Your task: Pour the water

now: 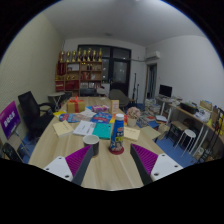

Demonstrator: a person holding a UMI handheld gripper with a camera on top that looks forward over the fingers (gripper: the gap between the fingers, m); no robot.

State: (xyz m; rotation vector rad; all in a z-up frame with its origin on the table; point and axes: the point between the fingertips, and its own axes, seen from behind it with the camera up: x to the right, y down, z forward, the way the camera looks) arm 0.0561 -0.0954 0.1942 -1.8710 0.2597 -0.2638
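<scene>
Purple pads (76, 160) line the inner faces of the two fingers nearest the camera, and the tongs (110, 163) are released, spread wide with nothing held between them. Just beyond the fingertips, on the pale wooden worktop (105, 170), stands a dark cup (91, 146) with a pale rim, slightly left of the midline. Beside it on the right stands a small bottle (117, 139) with a red label, upright; the two are near each other, but whether they touch cannot be told. Farther off, the worktop is crowded with papers, a teal sheet (102, 129) and boxes too small to name. On the far left is a black office chair (33, 113). Against the far wall stands a shelf (83, 68) with small items, and on the far right a desk (190, 110) carries a monitor.
</scene>
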